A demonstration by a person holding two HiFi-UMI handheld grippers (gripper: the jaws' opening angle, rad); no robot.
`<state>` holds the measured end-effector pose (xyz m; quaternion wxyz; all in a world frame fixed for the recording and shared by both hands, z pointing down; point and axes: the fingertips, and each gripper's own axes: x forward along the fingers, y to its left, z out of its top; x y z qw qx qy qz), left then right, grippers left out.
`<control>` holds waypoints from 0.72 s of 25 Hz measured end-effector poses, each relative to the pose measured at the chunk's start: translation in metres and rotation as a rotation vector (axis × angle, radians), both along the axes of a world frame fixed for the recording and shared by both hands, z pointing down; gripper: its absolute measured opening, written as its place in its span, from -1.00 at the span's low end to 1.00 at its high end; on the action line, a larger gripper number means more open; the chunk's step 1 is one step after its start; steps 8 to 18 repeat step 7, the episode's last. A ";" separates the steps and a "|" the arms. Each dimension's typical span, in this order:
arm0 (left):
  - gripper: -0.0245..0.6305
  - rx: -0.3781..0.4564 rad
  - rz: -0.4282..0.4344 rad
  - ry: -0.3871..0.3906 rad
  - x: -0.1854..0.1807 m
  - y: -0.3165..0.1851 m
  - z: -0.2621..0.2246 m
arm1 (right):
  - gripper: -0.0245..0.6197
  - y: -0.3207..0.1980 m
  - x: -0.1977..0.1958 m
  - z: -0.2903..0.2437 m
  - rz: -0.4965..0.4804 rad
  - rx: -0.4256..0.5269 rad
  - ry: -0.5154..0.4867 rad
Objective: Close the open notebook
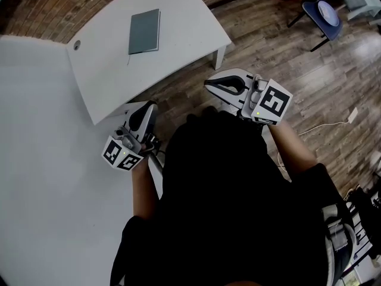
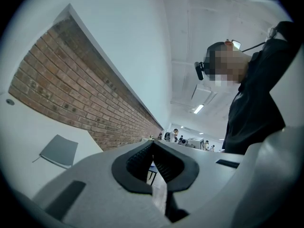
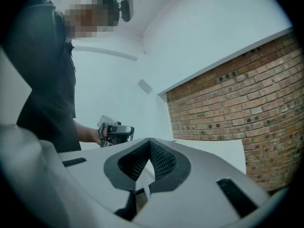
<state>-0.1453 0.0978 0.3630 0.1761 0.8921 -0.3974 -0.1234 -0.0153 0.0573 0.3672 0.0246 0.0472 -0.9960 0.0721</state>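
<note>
The notebook (image 1: 144, 31) lies flat on the white table (image 1: 190, 22), grey cover up, and it looks shut: no open pages show. Both tools hang close by the person's body, well apart from it. The left tongs (image 1: 149, 105) are clenched on nothing, and the right tongs (image 1: 209, 84) are clenched and empty too. By the look of it, the closing step is done. At most a check that the cover sits flat is left, and that calls for a reach forward over the table's edge.
</note>
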 end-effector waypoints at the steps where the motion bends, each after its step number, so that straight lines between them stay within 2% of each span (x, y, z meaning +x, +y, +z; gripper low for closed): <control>1: -0.87 -0.004 0.001 0.000 0.001 -0.001 0.001 | -0.93 -0.001 0.001 0.000 0.000 0.000 0.001; 18: -0.87 -0.018 0.015 0.022 0.009 -0.005 0.005 | -0.93 -0.006 0.008 0.003 0.007 -0.006 -0.007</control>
